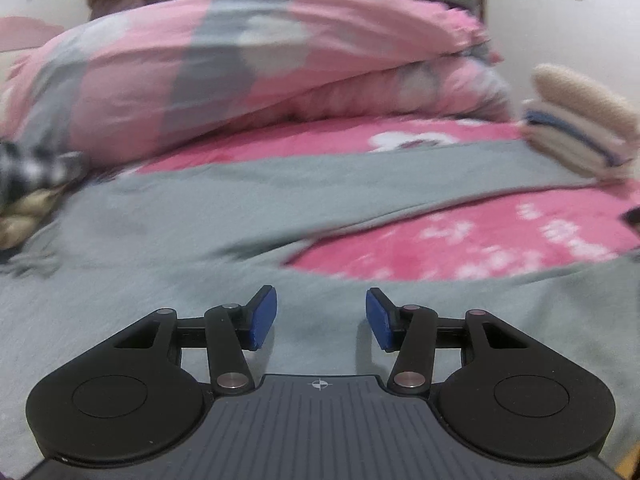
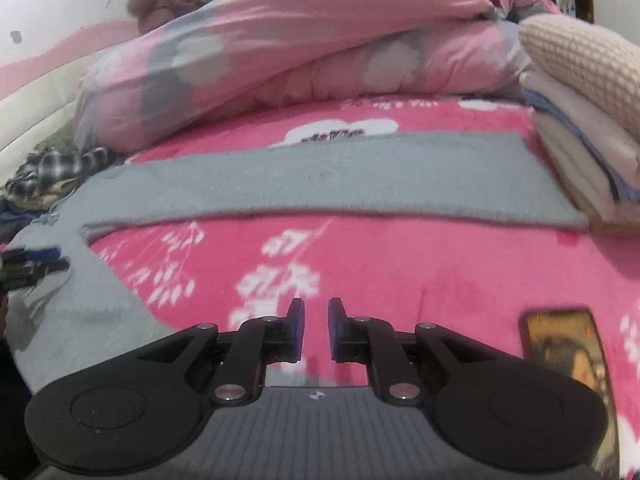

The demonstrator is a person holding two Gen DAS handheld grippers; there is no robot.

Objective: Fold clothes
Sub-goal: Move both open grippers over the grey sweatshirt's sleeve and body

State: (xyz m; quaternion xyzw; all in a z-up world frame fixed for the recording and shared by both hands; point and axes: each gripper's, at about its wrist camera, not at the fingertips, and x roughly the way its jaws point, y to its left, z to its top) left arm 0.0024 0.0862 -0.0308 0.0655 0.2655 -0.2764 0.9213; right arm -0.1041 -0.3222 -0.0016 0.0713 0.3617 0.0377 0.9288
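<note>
The soft grey knitted garment (image 1: 280,200) is lying spread on the pink floral bed sheet (image 2: 400,264), one long band — a sleeve or a leg, can't tell which — stretching across well ahead of both sets of jaws.

Left gripper (image 1: 321,318) is hovering low over the grey cloth, jaws standing wide apart, nothing between them. Right gripper (image 2: 316,330) is sitting over bare sheet, jaws nearly closed with a narrow gap, holding nothing; the grey cloth is running off to the left of its jaws.

Handling, my read: light, limp, slightly fuzzy — it'll be sagging and dragging on the sheet, not slipping. Pinching an edge or a corner looks better than grabbing mid-panel.

View differences: the left wrist view is showing the garment's body right under the jaws, though blurred. The right wrist view is showing the band's clean near edge, the stack of folded pale clothes (image 2: 580,152) ahead-right of the jaws, and a dark phone-like slab (image 2: 564,352) just right of them.
</note>
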